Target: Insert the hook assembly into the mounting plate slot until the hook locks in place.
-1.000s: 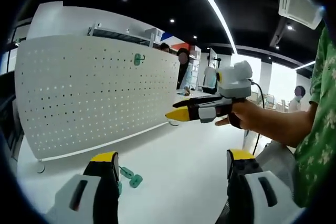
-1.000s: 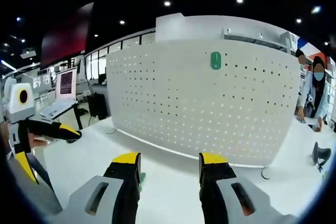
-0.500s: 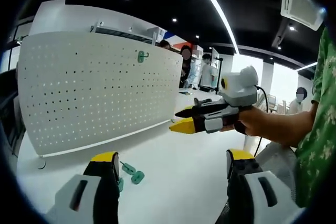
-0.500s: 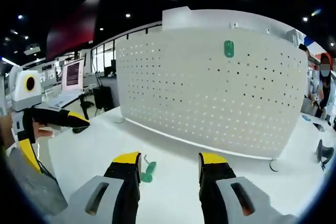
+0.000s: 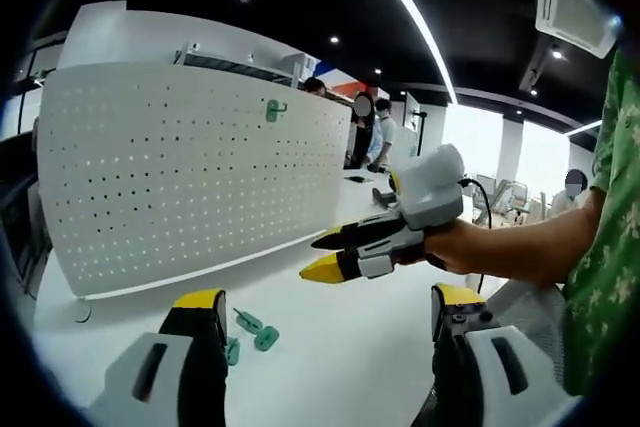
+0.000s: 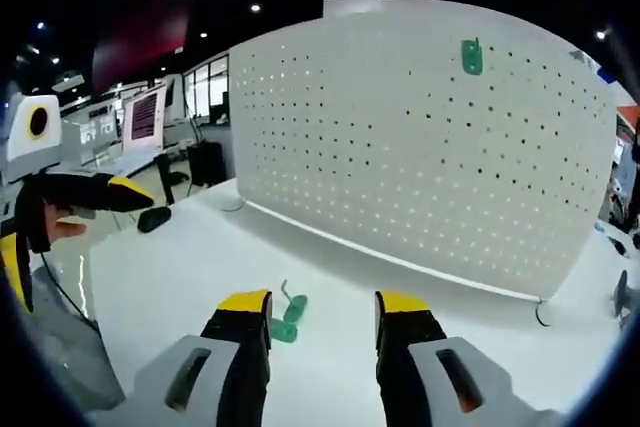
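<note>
A white pegboard plate [image 5: 180, 177] stands upright on the white table [image 5: 340, 357], with one green hook [image 5: 272, 110] hung near its top. Two loose green hooks [image 5: 252, 331] lie on the table just past my left gripper's [image 5: 328, 297] left jaw; that gripper is open and holds nothing. In the right gripper view the pegboard [image 6: 420, 147] carries the same hung hook [image 6: 471, 55], and a loose hook [image 6: 288, 317] lies just ahead of my open, empty right gripper [image 6: 322, 302]. The right gripper [image 5: 318, 255] reaches in from the right. The left gripper [image 6: 72, 239] shows at the left.
People stand behind the pegboard's far end [image 5: 370, 132]. A monitor [image 6: 143, 117] and a dark mouse-like object [image 6: 153, 219] sit at the left. A small foot [image 6: 540, 315] props the pegboard's right end. Bare table [image 6: 180, 257] lies in front of the board.
The right gripper has dropped lower and come closer to the pegboard and the loose hooks on the table. The left gripper has hardly moved.
</note>
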The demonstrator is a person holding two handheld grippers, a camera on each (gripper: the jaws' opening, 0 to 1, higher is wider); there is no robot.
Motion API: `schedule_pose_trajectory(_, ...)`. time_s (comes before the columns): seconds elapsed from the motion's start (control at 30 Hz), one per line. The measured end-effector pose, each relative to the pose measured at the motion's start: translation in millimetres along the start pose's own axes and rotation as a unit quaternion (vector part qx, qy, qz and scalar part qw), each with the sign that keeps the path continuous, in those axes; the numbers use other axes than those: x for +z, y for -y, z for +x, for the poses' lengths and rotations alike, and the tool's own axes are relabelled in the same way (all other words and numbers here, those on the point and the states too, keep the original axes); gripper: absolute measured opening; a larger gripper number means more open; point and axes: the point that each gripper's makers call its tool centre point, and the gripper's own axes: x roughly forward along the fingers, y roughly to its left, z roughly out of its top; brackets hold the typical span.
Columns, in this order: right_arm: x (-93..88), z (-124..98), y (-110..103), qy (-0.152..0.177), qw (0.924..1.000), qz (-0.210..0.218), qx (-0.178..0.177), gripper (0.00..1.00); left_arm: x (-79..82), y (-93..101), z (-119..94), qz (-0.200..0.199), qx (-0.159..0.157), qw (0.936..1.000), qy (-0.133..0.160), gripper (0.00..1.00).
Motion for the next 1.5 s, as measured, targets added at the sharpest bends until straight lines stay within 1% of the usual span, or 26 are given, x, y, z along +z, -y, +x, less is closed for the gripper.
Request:
schedule_pose_trajectory(0.2,-9.5,14.4,1.6,-0.016,0.9999,0.003,0.005,0.4,-0.6,-0.8,0.5,-0.001,0.001,1.0,-0.001,0.86)
schedule_pose_trajectory(0.67,-40.2,48.8,-1.2,-0.061,0.9979,0.013,0.019,0.37,-5.3,-4.4,2.3,-0.008,0.006,0.9999,-0.008,0.85)
schedule_pose_trajectory(1.13,-54.5,74.7,-7.3,-0.088,0.9951,0.028,0.034,0.33,-6.0,-9.3,5.1,-0.013,0.01,0.9998,-0.01,0.85)
schedule_pose_trajectory(1.33,-60.3,81.7,-11.1,-0.098,0.9935,0.038,0.042,0.29,-6.8,-10.9,5.7,-0.015,0.011,0.9998,-0.011,0.85)
schedule_pose_trajectory(1.5,-63.8,87.2,-14.1,-0.105,0.9916,0.056,0.051,0.24,-8.7,-12.7,5.6,-0.018,0.011,0.9997,-0.012,0.85)
